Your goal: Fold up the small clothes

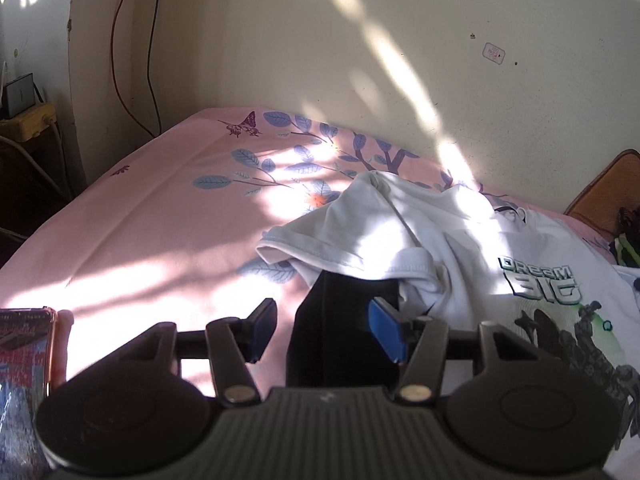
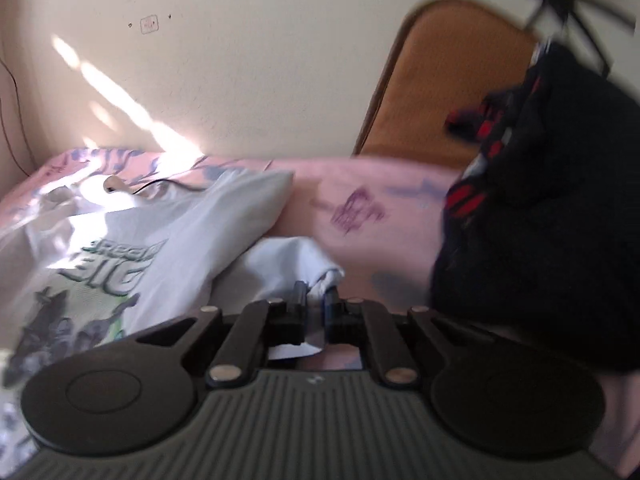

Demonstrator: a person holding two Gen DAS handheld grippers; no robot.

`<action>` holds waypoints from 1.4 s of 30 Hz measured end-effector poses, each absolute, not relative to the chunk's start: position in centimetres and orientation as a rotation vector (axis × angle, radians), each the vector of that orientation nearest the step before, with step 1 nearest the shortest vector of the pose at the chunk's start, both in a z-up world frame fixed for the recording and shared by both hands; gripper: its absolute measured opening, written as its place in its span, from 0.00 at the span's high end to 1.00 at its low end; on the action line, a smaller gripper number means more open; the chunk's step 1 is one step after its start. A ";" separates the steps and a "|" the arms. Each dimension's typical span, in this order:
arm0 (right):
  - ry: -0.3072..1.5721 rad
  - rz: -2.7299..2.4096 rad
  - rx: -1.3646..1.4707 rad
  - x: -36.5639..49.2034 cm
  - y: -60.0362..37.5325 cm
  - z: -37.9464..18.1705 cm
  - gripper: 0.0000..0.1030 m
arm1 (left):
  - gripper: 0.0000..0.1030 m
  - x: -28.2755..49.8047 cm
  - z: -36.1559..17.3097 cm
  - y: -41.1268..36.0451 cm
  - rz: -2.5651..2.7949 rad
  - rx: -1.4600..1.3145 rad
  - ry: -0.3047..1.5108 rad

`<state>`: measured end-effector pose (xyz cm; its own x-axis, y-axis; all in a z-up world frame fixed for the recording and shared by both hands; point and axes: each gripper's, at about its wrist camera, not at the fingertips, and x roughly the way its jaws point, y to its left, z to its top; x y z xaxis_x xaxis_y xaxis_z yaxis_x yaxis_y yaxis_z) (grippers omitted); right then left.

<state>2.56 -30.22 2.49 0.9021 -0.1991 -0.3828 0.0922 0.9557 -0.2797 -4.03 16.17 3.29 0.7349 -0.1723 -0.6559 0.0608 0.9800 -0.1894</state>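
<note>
A white T-shirt (image 1: 460, 240) printed "DREAM BIG" lies crumpled on the pink bed sheet (image 1: 160, 220). My left gripper (image 1: 326, 320) is open just in front of its sleeve hem (image 1: 320, 252), and the blue pads touch no cloth. A dark shape (image 1: 340, 340), which I cannot identify, sits between the fingers below the hem. In the right wrist view the same T-shirt (image 2: 160, 232) spreads to the left. My right gripper (image 2: 314, 296) is shut on a bunched white edge of it (image 2: 320, 268), low over the sheet. That view is blurred.
A black garment with red marks (image 2: 540, 200) is heaped at the right, before an orange-brown headboard (image 2: 452, 80). A cased phone or packet (image 1: 24, 344) lies at the left bed edge. The wall (image 1: 360, 60) runs behind the bed, with cables (image 1: 132, 48) in its corner.
</note>
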 end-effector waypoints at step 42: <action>0.580 0.424 -0.088 17.6 -9.8 6.0 0.62 | 0.65 -5.6 3.4 23.7 -0.088 -0.354 0.652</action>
